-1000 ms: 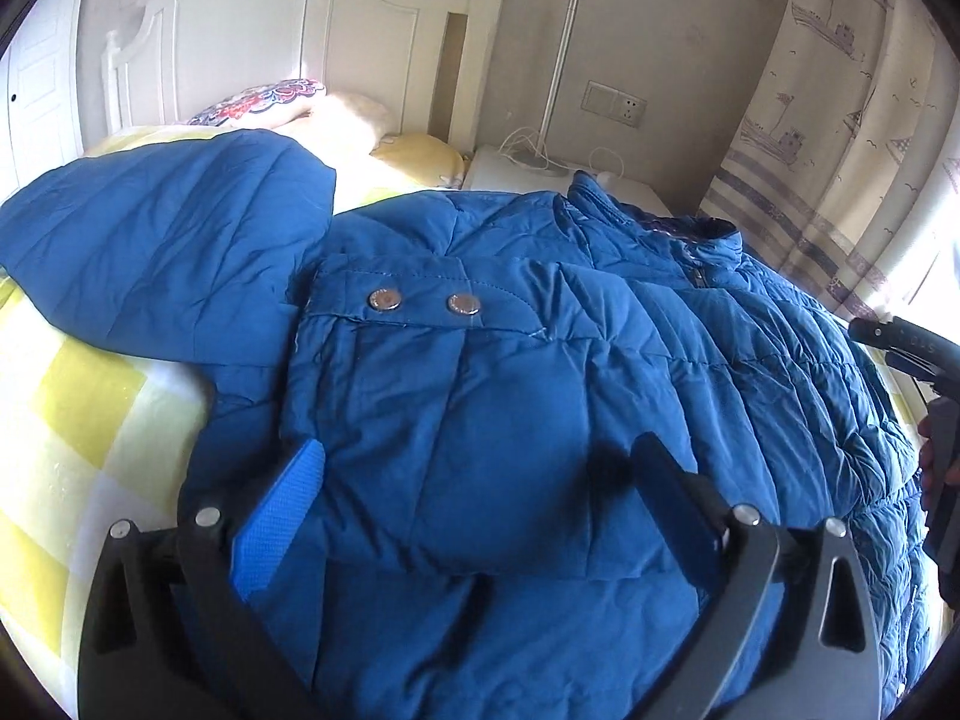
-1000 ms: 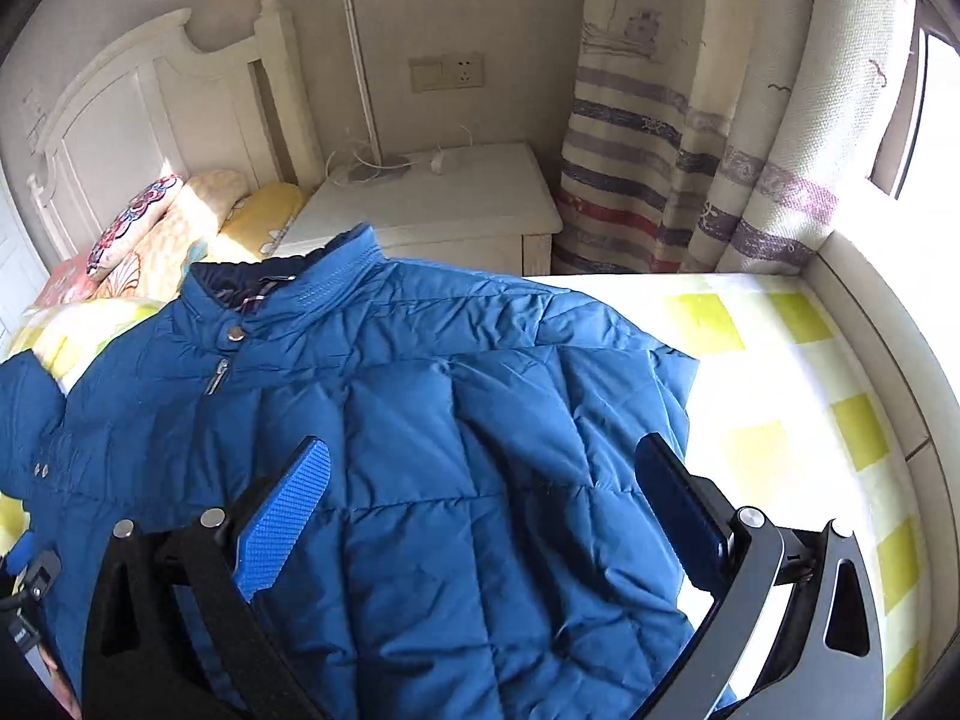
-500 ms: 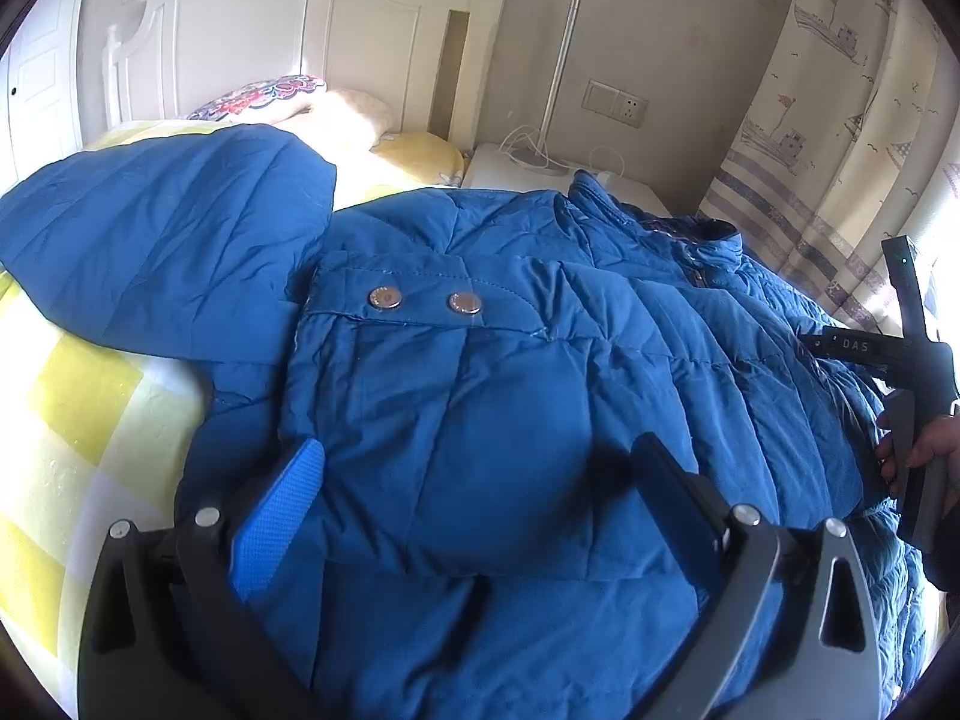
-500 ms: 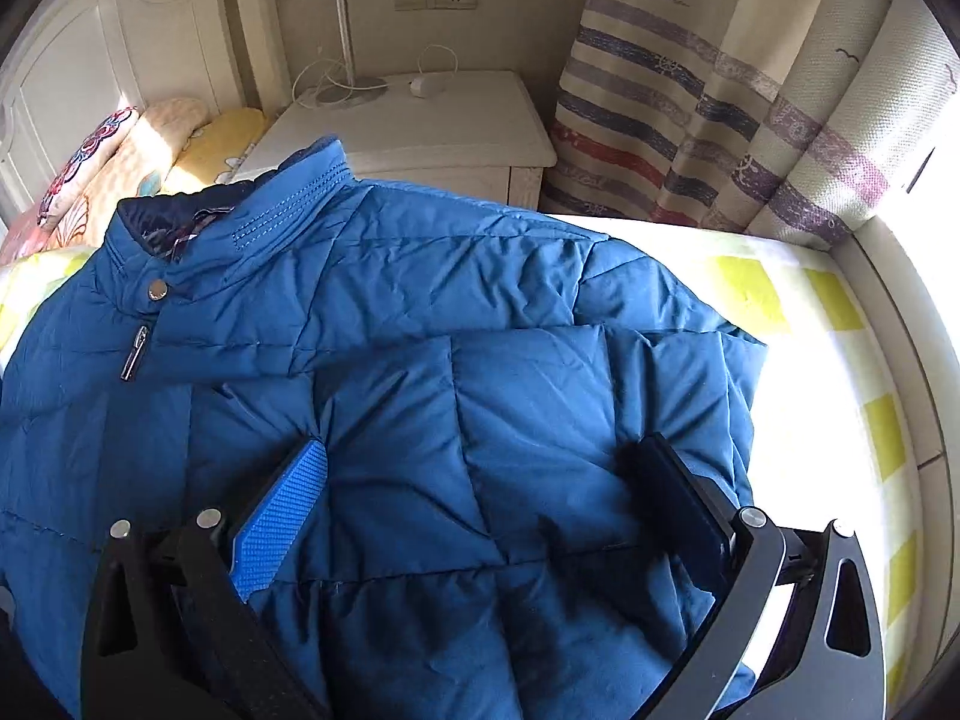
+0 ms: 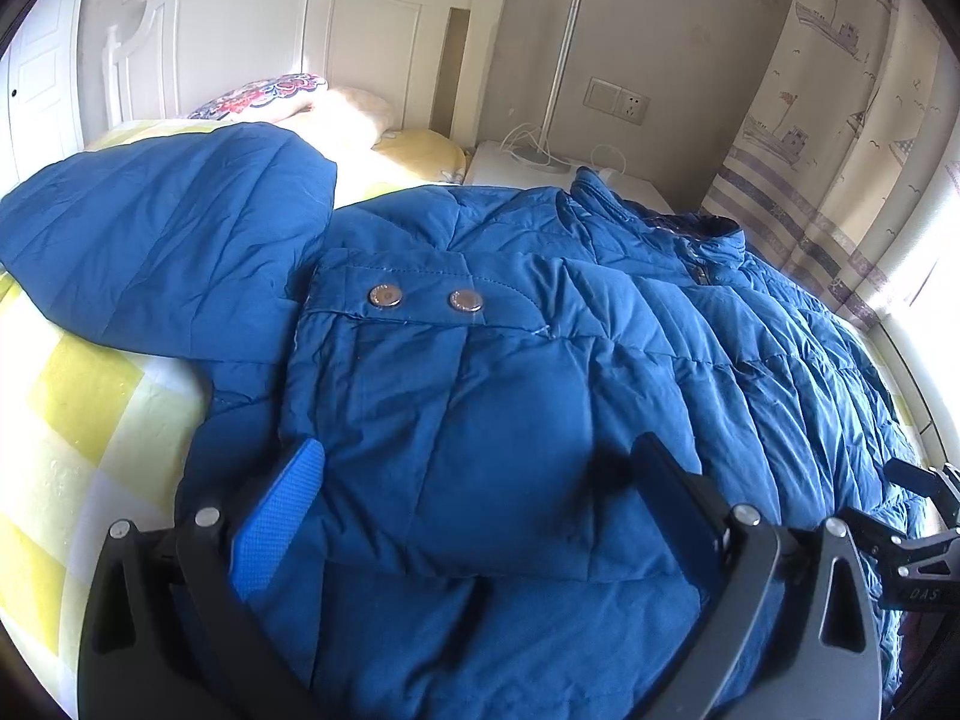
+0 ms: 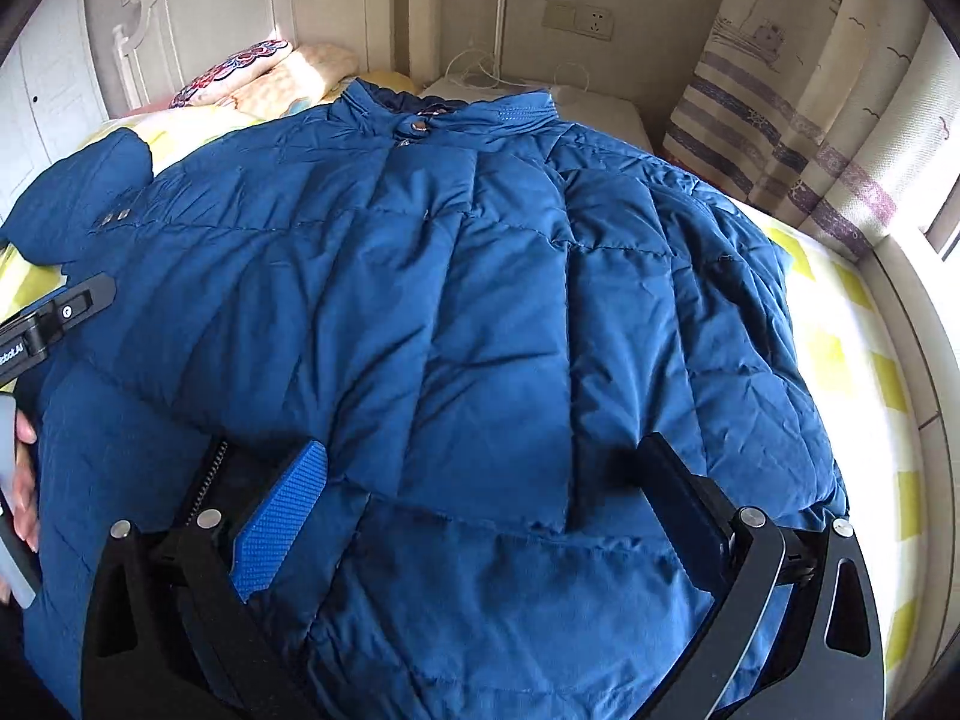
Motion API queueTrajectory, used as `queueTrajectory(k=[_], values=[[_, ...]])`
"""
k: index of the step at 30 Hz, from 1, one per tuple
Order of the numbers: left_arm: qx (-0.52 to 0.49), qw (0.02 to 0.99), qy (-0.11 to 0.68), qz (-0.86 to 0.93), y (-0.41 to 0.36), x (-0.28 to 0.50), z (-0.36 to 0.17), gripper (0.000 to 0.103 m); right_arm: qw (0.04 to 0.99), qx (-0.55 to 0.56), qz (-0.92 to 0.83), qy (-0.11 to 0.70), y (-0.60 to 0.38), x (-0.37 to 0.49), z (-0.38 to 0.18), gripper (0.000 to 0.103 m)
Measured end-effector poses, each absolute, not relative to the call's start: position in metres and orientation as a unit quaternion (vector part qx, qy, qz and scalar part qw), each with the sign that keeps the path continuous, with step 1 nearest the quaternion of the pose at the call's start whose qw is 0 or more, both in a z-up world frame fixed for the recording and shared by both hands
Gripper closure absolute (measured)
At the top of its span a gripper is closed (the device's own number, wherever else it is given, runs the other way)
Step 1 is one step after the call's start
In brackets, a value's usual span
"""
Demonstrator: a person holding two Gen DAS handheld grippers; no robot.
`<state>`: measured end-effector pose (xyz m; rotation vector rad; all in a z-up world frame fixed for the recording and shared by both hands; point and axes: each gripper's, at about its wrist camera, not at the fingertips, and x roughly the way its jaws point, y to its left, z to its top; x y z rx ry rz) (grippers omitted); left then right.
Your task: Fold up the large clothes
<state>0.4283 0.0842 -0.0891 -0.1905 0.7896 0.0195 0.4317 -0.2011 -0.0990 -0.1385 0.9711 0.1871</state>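
Note:
A large blue puffer jacket (image 6: 492,300) lies front up on the bed, collar toward the headboard. Both sleeves are folded over its front; the left sleeve's cuff with two snaps (image 5: 420,300) shows in the left wrist view. A separate blue hood piece (image 5: 168,252) lies at the jacket's left. My left gripper (image 5: 480,498) is open and empty, hovering over the folded left sleeve. My right gripper (image 6: 486,498) is open and empty over the jacket's lower front. Each gripper also shows at the other view's edge, the left one (image 6: 54,312) and the right one (image 5: 918,534).
The bed has a yellow-and-white checked sheet (image 5: 78,420), pillows (image 5: 282,102) and a white headboard (image 5: 252,30). A white nightstand (image 6: 600,108) with a lamp pole and cables stands behind the collar. A striped curtain (image 6: 798,120) hangs at the right by the window.
The right gripper swung left and back from the right sleeve area to the jacket's lower middle. The left gripper barely moved. The jacket lies unchanged.

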Motion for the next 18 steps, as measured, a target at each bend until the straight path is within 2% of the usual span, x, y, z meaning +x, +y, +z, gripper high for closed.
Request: queueTrajectory(k=[4, 7, 10, 16, 18], values=[[-0.088, 0.918, 0.386, 0.013, 0.083, 0.429, -0.091, 0.002, 0.898, -0.014, 0.076, 0.432, -0.221, 0.397, -0.085, 0.005], [-0.077, 0.917, 0.392, 0.019, 0.08, 0.431, -0.091, 0.002, 0.885, -0.029, 0.023, 0.464, -0.233, 0.391, -0.11, 0.004], [-0.068, 0.916, 0.395, 0.023, 0.078, 0.431, -0.091, 0.002, 0.892, 0.015, 0.04, 0.45, -0.247, 0.384, -0.115, 0.004], [-0.053, 0.909, 0.414, -0.018, 0.087, 0.428, -0.085, 0.002, 0.894, -0.016, 0.022, 0.448, -0.237, 0.382, -0.117, 0.004], [-0.076, 0.917, 0.39, -0.025, 0.113, 0.418, -0.074, 0.002, 0.892, 0.0, 0.03, 0.451, -0.242, 0.384, -0.118, 0.004]])
